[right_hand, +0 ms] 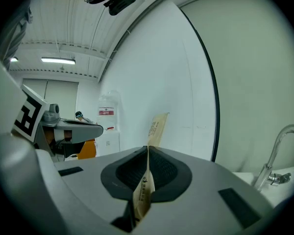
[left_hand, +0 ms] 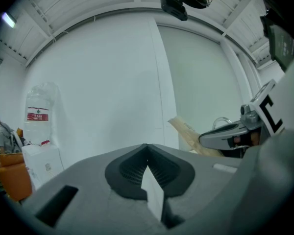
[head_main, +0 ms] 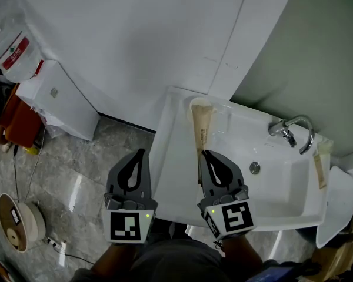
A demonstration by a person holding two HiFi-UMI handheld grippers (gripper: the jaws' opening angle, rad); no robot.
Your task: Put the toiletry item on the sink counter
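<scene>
The toiletry item is a long, flat tan paper packet (head_main: 201, 125). My right gripper (head_main: 205, 153) is shut on its near end, and the packet reaches forward over the left part of the white sink counter (head_main: 172, 157). In the right gripper view the packet (right_hand: 155, 127) sticks up out of the shut jaws of that gripper (right_hand: 147, 149) against the white wall. My left gripper (head_main: 142, 152) hangs shut just left of the counter, above the floor; the left gripper view shows this gripper (left_hand: 147, 147) with jaws together, and the packet (left_hand: 186, 131) off to its right.
A chrome faucet (head_main: 291, 130) stands at the basin's far right, with a second tan packet (head_main: 319, 166) on the right rim. A white cabinet (head_main: 59, 98) with a water bottle (head_main: 15, 49) stands at the left. A round device (head_main: 15, 222) lies on the floor.
</scene>
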